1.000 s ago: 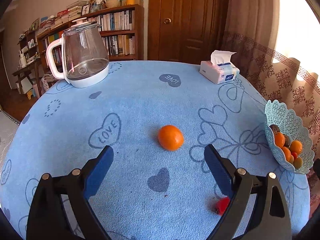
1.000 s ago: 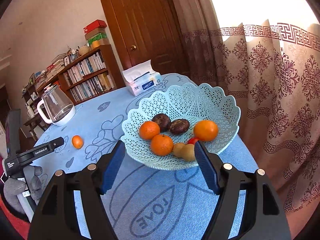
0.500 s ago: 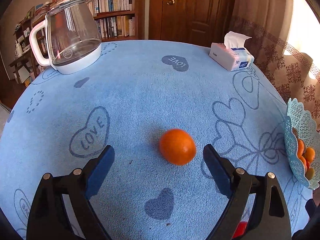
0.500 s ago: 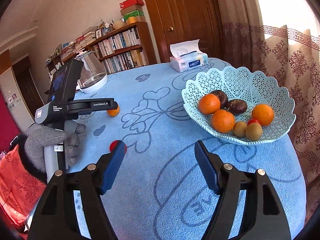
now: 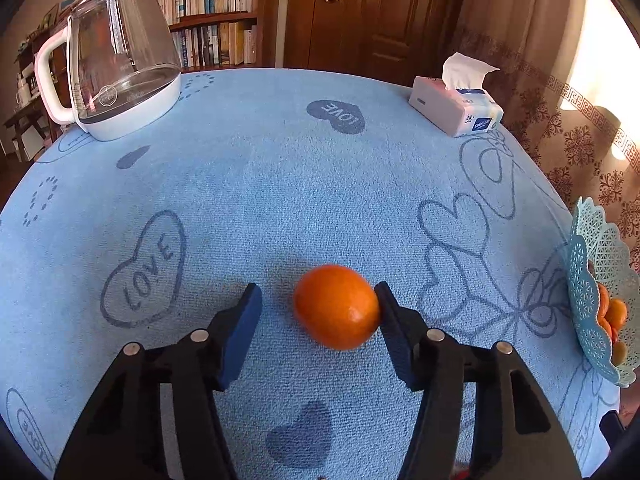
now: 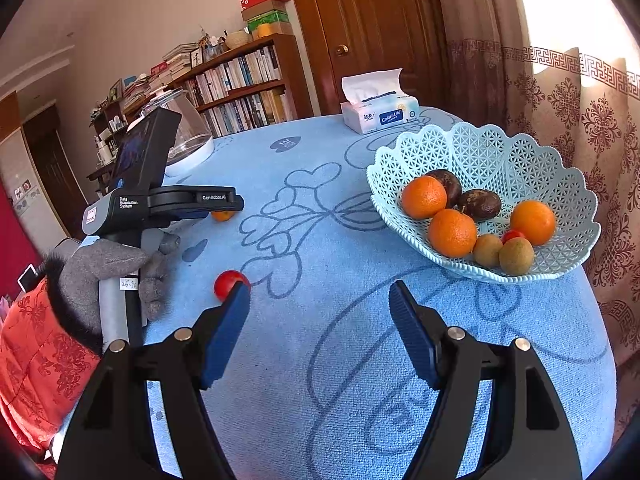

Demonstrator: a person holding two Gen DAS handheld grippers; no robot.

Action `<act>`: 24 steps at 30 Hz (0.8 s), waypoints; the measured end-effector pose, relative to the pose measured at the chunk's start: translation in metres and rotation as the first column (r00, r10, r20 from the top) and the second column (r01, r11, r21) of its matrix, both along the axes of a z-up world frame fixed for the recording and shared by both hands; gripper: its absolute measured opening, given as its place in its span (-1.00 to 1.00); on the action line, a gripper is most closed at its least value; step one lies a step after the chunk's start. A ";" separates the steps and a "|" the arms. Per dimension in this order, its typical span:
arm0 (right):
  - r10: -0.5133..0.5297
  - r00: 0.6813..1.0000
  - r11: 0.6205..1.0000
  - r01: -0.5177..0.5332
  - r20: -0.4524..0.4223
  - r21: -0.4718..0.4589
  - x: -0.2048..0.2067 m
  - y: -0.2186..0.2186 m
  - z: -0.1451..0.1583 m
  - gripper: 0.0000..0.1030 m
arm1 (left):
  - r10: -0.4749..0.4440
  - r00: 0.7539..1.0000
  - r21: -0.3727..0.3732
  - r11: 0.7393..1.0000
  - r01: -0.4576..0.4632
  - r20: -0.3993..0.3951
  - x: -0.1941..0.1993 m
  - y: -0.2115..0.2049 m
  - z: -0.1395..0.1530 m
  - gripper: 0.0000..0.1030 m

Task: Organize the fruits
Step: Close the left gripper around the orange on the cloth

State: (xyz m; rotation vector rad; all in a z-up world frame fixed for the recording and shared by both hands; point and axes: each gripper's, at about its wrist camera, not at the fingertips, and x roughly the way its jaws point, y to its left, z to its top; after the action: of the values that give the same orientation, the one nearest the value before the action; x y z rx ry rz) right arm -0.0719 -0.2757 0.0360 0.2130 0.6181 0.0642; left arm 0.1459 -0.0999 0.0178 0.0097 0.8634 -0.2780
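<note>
Closing since the earlier frame, left claw (image 5: 318,308) around mandarin (image 5: 337,306), one pad touching, other apart; right claw (image 6: 320,312) open, empty; roll-away risk from one-sided push.

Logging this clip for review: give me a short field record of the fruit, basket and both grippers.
loose orange: on the tablecloth, between the left gripper's fingers
left gripper: jaws have just been closing; one pad touches the orange, the other is apart
right gripper: open, nothing between
red fruit: loose on the cloth
basket: holds oranges, dark and brown fruits
</note>
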 end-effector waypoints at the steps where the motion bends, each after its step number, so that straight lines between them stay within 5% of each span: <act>1: -0.002 1.000 1.000 0.002 -0.001 -0.003 0.000 0.001 0.000 0.43 | -0.003 1.000 -0.003 1.000 0.003 0.002 0.000 0.000 0.000 0.11; 7: -0.010 1.000 1.000 0.010 -0.009 -0.017 0.002 0.003 -0.002 0.43 | -0.047 0.999 -0.044 0.998 0.048 0.012 -0.003 0.000 0.001 -0.20; 15: -0.023 0.999 0.999 0.022 -0.027 -0.032 0.006 0.003 -0.005 0.43 | -0.058 0.998 -0.123 0.991 0.059 0.014 -0.008 0.011 0.003 -0.20; 24: -0.032 0.997 0.998 0.029 -0.068 -0.048 0.017 0.010 -0.005 0.43 | -0.053 0.997 -0.126 0.990 0.060 0.059 -0.018 0.015 0.009 -0.20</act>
State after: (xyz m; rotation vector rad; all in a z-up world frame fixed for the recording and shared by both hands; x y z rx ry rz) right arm -0.0551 -0.2654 0.0311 0.1797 0.6843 0.0127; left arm 0.1276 -0.0849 0.0272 -0.0766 0.7901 -0.3844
